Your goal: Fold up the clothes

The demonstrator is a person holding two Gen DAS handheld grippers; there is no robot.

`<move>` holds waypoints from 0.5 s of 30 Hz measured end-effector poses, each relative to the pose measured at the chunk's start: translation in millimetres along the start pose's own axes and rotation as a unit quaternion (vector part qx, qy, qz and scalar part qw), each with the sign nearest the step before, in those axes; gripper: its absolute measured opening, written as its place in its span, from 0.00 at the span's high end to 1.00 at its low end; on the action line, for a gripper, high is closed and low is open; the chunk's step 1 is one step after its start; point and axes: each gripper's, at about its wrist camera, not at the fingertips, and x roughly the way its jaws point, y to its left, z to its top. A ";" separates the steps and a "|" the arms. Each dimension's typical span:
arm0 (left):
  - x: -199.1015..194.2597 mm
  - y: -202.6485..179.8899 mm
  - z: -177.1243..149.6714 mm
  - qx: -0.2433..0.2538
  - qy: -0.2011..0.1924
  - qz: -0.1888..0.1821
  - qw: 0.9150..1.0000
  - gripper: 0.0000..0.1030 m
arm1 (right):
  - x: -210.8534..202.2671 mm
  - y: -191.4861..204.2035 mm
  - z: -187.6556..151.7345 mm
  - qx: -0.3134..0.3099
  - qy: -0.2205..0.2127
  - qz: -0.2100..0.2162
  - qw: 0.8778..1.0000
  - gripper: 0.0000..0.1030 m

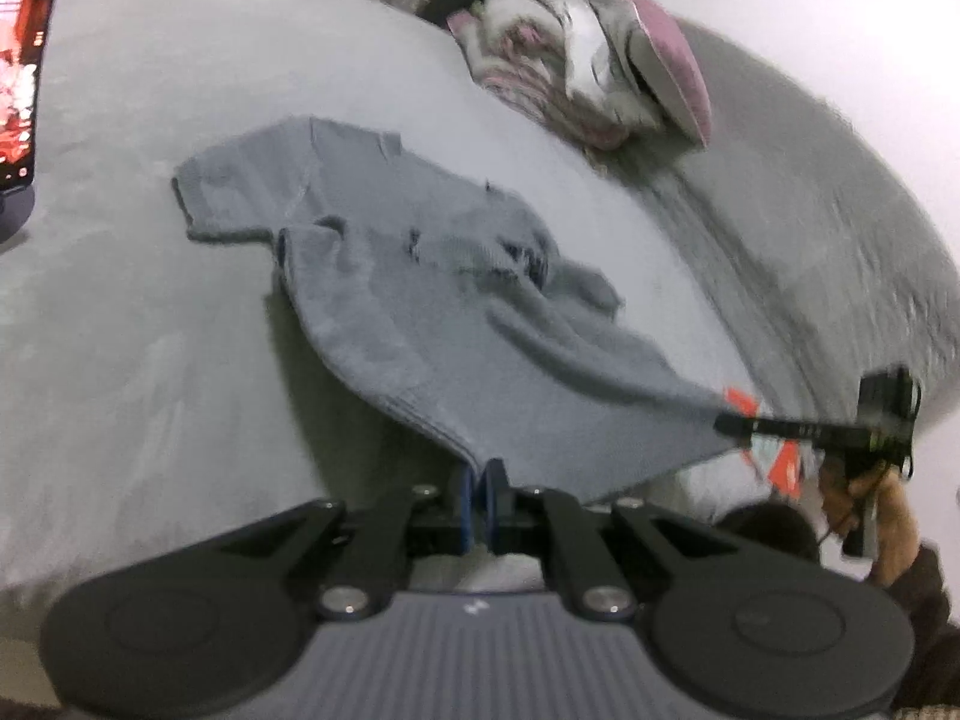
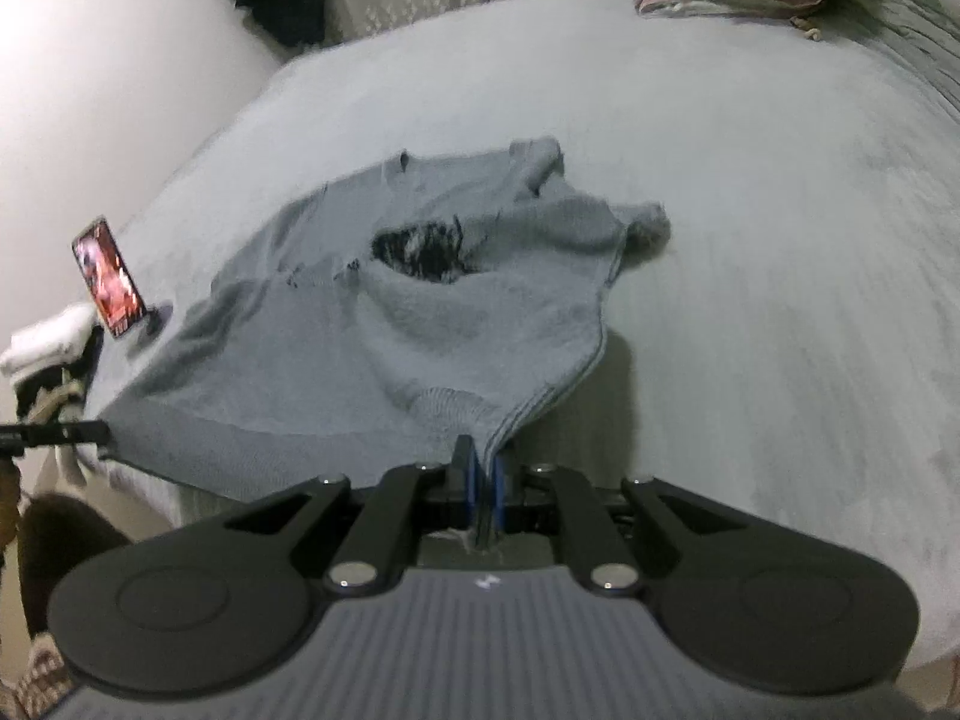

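Note:
A grey knitted sweater [image 1: 420,300] with dark marks near its middle lies partly on a light grey bed [image 1: 150,240], its near hem lifted off the surface. My left gripper [image 1: 478,474] is shut on one corner of the ribbed hem. The other hem corner is pinched by my right gripper [image 1: 729,423], seen at the right of the left wrist view. In the right wrist view the sweater [image 2: 390,312] stretches away from my right gripper [image 2: 483,468], shut on the hem, and the left gripper [image 2: 99,433] holds the far corner at the left edge.
A pile of folded pink and white clothes [image 1: 570,60] sits at the far end of the bed. A phone on a stand [image 2: 111,279] shows a lit screen at the bed's left side. A darker grey blanket [image 1: 840,240] lies to the right. A hand [image 1: 870,504] holds the right gripper.

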 end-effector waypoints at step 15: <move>29.4 -6.8 19.2 0.011 0.036 0.068 0.997 0.44 | 13.9 -42.8 -8.2 0.079 0.018 -0.005 0.997 0.84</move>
